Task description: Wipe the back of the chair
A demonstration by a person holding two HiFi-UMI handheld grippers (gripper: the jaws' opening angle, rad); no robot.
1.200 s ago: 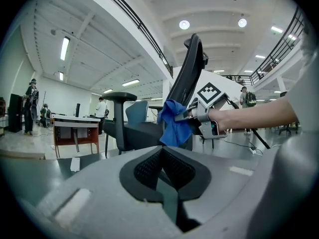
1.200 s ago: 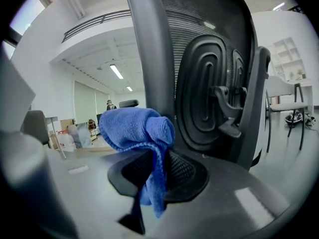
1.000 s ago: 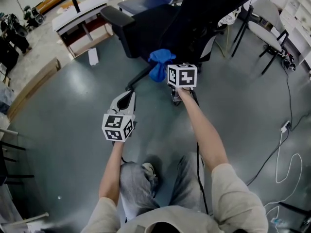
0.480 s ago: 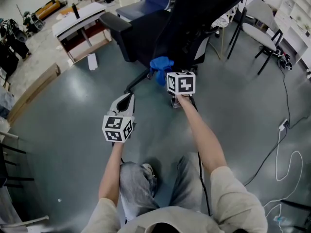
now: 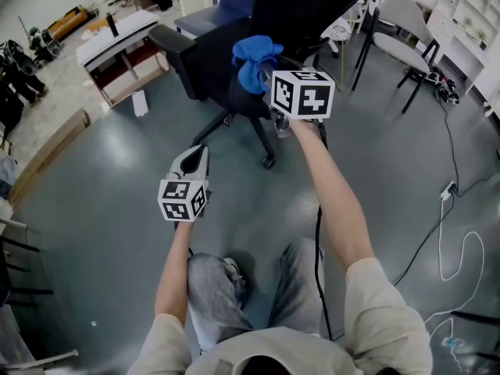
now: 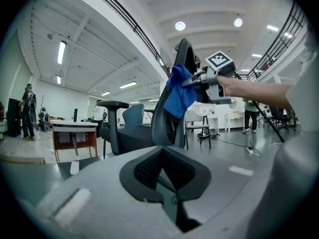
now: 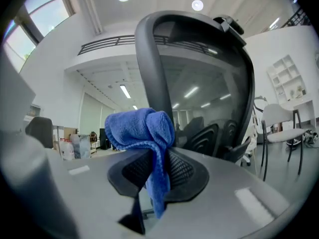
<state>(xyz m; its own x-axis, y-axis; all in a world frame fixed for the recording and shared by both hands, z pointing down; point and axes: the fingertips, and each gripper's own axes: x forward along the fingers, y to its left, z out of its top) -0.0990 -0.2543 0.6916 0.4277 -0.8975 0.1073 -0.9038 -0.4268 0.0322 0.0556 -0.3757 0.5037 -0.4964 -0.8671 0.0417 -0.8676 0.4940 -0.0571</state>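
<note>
A black office chair (image 5: 234,53) stands ahead of me, its mesh back (image 7: 199,78) filling the right gripper view. My right gripper (image 5: 269,84) is shut on a bunched blue cloth (image 5: 254,57), held against the left edge of the chair back (image 6: 172,113). The cloth (image 7: 142,133) bulges above the pads and hangs down between them. In the left gripper view the blue cloth (image 6: 179,91) shows beside the right gripper (image 6: 197,83). Low and nearer to me, my left gripper (image 5: 195,156) is shut with nothing in it, well short of the chair.
A low red-and-white bench (image 5: 117,49) stands at the far left. A light chair (image 5: 402,30) and shelves (image 5: 469,6) are at the right. Cables (image 5: 449,241) trail over the grey floor at the right. People (image 6: 27,111) stand far off.
My right gripper has risen with the blue cloth from low on the chair to higher up its back. The left gripper has barely moved.
</note>
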